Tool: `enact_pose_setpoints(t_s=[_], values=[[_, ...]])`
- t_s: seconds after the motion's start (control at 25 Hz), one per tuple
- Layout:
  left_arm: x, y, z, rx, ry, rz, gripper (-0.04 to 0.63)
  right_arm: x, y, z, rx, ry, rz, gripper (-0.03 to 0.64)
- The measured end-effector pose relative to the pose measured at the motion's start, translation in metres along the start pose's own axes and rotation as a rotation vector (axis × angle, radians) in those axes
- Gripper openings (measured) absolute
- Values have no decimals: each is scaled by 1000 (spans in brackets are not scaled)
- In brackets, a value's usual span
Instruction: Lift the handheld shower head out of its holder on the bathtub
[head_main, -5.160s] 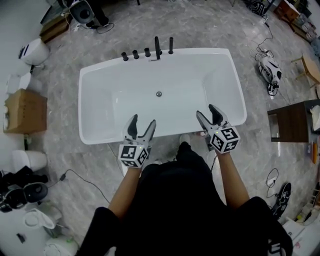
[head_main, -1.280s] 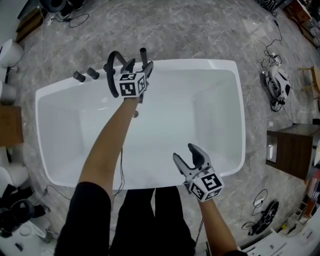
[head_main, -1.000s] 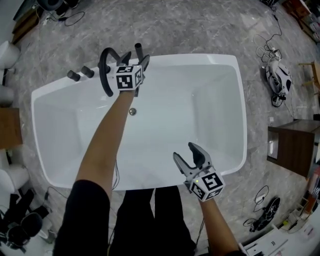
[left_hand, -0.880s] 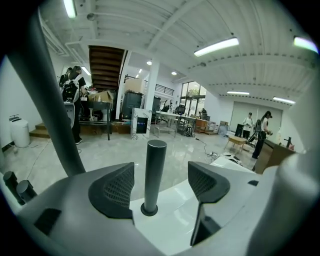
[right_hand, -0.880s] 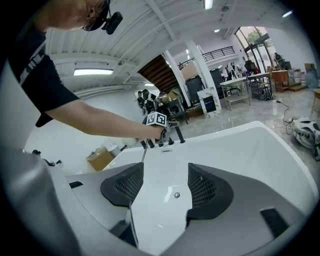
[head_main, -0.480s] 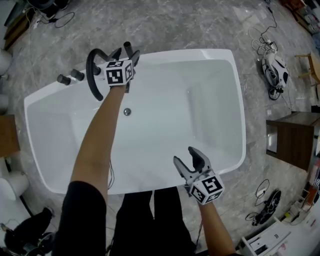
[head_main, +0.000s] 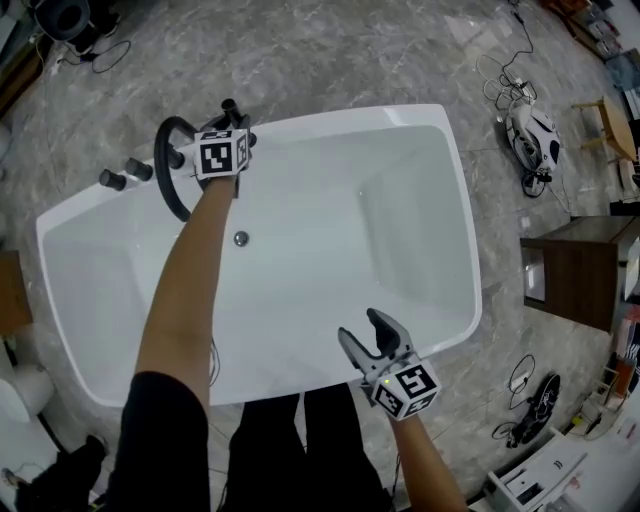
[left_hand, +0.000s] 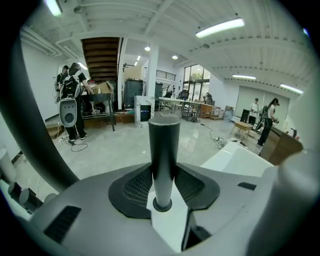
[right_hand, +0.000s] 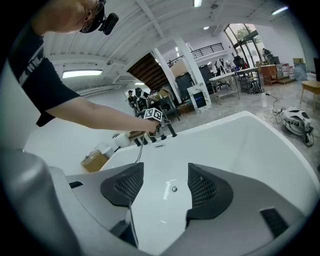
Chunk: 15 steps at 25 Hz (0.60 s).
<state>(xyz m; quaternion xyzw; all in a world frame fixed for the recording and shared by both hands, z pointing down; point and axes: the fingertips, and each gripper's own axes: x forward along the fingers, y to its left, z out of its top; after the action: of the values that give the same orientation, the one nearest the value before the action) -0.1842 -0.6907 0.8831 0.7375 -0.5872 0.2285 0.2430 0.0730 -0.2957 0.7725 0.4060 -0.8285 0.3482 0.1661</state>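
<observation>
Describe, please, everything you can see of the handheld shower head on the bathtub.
The handheld shower head is a slim, dark, matte cylinder with a flat top, seemingly metal. It stands upright in its round holder on the white bathtub rim, not yet lifted. The left gripper has just been closing its jaws, and its pads press on both sides.

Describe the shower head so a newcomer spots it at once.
On the white tub, find the row of black fittings on the far rim's left part. The shower head is at the row's right end, between the left tongs, which have just been closing on it. Unlike the squat knobs and the curved tap, it is a plain straight upright rod.
</observation>
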Motion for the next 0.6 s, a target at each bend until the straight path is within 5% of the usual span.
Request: enact_pose_setpoints(t_s=[0.6], values=[[-48,-24,35,76,34,1,130,-19,37,44,-40,-80,-5,244]])
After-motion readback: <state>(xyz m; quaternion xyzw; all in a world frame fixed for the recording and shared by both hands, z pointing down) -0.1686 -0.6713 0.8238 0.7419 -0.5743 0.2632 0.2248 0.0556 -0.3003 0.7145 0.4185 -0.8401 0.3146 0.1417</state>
